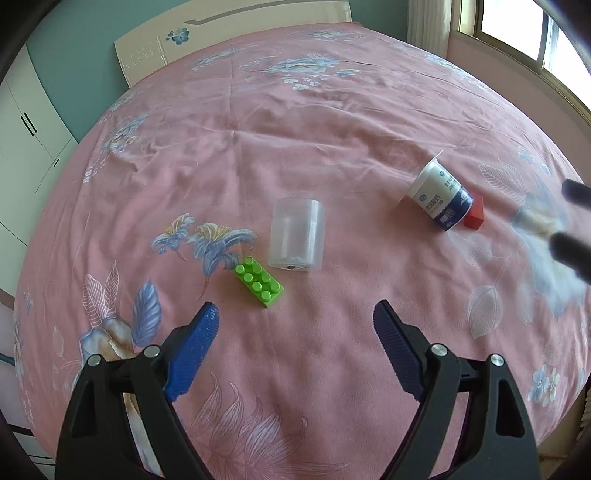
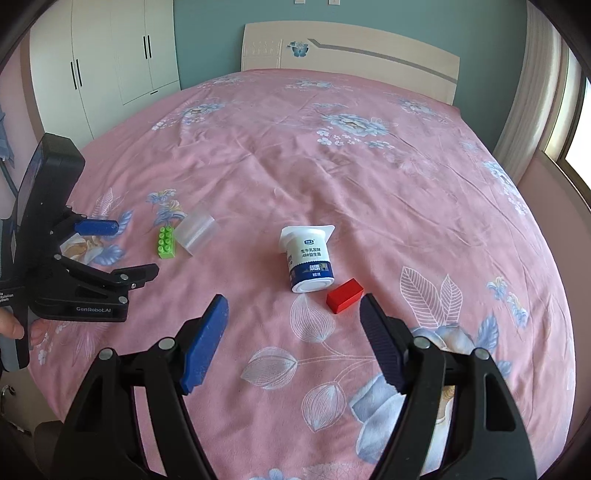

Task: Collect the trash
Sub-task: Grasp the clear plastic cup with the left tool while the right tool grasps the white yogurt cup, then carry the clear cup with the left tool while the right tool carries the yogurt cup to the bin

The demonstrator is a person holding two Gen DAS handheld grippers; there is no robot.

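A clear plastic cup [image 1: 296, 235] lies on its side on the pink bedspread, with a green toy brick [image 1: 259, 282] just in front of it. My left gripper [image 1: 295, 314] hovers open a little short of them, nothing between its fingers. A white and blue yogurt cup [image 2: 308, 258] lies tipped over, its base toward me, beside a red block [image 2: 344, 295]. My right gripper [image 2: 293, 304] is open just short of the yogurt cup, holding nothing. The right wrist view also shows the clear cup [image 2: 195, 230], the green brick [image 2: 166, 242] and the left gripper [image 2: 127, 245] at the left.
The bed [image 2: 332, 166] fills both views, with a cream headboard [image 2: 351, 48] at the far end. White wardrobes [image 2: 110, 55] stand at the left, a window [image 1: 517, 33] and curtain at the right. A hand [image 2: 14, 326] holds the left gripper's handle.
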